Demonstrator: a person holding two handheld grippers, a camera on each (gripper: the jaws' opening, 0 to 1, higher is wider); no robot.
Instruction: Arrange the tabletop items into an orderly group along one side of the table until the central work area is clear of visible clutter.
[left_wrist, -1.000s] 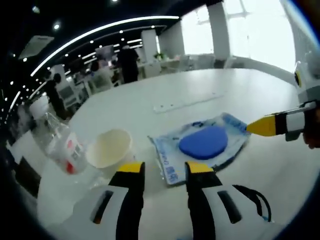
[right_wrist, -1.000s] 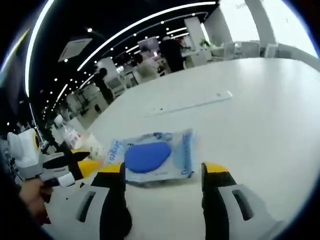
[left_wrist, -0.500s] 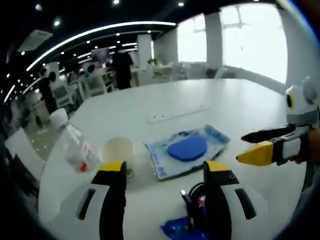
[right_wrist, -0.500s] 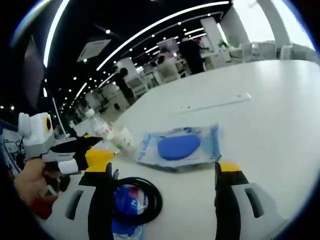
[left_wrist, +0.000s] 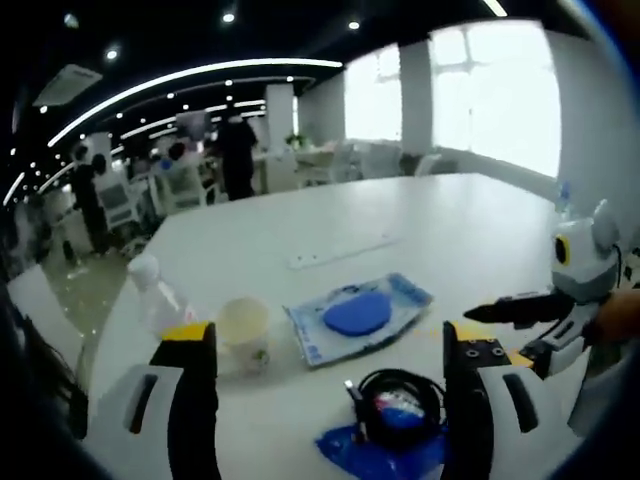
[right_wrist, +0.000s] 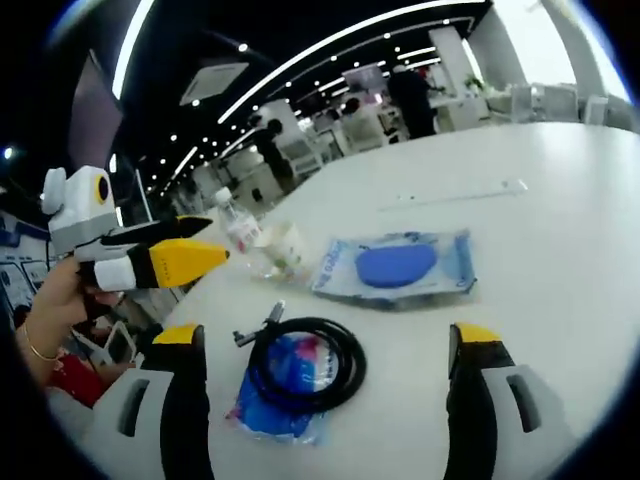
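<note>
White tabletop (left_wrist: 440, 215) is carrying a blue-pad packet (left_wrist: 357, 315), paper cup (left_wrist: 243, 322), bottle (left_wrist: 156, 298) and coiled black cable (right_wrist: 305, 362); left tongs (left_wrist: 325, 345) and right tongs (right_wrist: 325, 345) are hovering wide open, gripping nothing.

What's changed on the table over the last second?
Both grippers have pulled back from the blue pouch and their jaws have opened wider; neither holds anything. Backing off brought a black cable coil on a blue packet into both views. The pouch, cup, bottle and white strip lie where they were on the table.
</note>
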